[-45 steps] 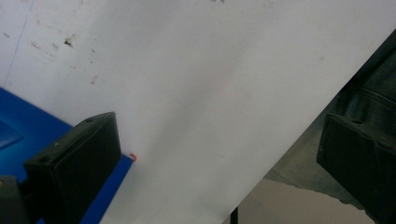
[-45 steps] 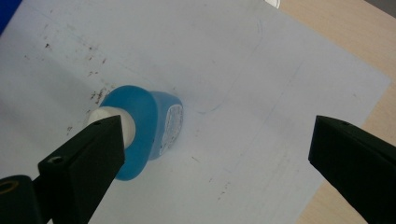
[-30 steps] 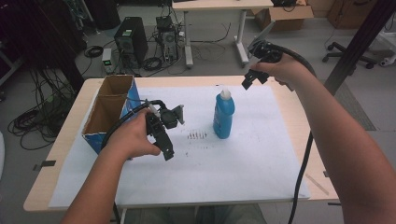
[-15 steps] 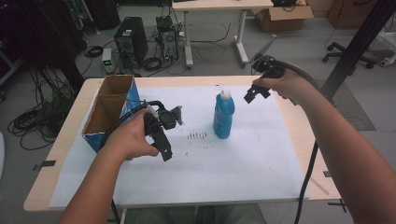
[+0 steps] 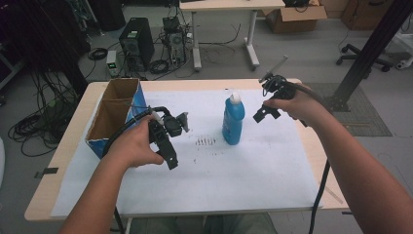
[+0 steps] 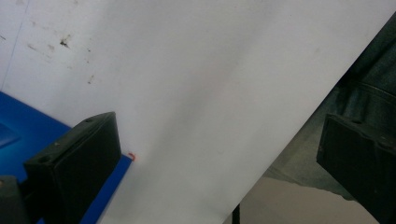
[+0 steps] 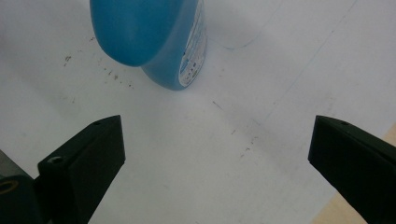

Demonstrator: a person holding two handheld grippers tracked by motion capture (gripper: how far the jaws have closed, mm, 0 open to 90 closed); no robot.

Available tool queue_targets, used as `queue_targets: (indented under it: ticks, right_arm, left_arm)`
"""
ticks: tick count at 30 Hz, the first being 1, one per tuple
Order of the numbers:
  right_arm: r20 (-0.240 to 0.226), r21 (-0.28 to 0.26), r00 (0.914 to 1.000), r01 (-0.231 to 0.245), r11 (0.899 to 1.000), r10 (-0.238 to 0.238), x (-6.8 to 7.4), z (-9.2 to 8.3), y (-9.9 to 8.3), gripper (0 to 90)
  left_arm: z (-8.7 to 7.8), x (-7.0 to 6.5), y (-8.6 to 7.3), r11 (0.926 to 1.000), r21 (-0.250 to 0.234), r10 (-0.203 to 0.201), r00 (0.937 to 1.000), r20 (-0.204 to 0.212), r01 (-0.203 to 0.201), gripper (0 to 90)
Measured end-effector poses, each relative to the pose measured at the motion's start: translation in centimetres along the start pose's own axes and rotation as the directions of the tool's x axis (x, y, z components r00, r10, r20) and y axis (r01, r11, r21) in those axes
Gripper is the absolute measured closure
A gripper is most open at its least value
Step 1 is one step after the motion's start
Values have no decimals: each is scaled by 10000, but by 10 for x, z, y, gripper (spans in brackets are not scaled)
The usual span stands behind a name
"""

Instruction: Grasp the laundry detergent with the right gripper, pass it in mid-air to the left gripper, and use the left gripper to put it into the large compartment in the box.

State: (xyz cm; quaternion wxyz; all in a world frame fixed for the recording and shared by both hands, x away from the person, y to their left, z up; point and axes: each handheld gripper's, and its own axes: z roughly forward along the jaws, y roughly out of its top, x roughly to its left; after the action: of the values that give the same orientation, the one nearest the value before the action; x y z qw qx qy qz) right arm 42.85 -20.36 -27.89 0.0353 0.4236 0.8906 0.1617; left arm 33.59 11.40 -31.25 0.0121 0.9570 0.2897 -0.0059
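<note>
A blue bottle (image 5: 233, 121) with a white cap stands upright near the middle of the white paper sheet (image 5: 243, 170). My right gripper (image 5: 265, 105) hovers just right of the bottle, open, a little apart from it. In the right gripper view the bottle (image 7: 149, 42) sits ahead and to the left of the open right gripper (image 7: 215, 158), with nothing between the jaws. My left gripper (image 5: 176, 141) is held left of the bottle, above the paper, also open and empty. The left gripper (image 6: 224, 158) looks down at bare paper near the table's front edge.
An open cardboard box (image 5: 114, 114) with blue sides stands at the table's left, and its blue wall (image 6: 28, 135) shows beside the left jaw. Small dark marks (image 5: 207, 142) dot the paper left of the bottle. Computers, cables and another table lie on the floor beyond.
My right gripper has come down and leftward, closer to the blue bottle. The left gripper has stayed almost still.
</note>
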Motion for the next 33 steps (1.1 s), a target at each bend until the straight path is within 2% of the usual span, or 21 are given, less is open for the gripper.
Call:
queue_targets:
  ticks: [6,17,24,33]
  right_arm:
    - [-111,-20,9999,-36,10000,36,-2,9,-8,41]
    - [-402,-191,9992,-19,9998,11,-5,26,-22,41]
    - [-703,-483,9975,30,9988,-64,-4,43,-31,42]
    - [-901,-1178,9959,3,9930,-109,1,57,-35,41]
  left_arm:
    - [-1,0,0,10000,8,11,9999,-136,-10,2]
    - [1,-1,5,9999,132,109,9998,-135,-107,2]
    - [2,-2,6,9998,178,90,9999,-142,-87,2]
    - [2,-4,5,9997,172,148,9998,-112,-146,2]
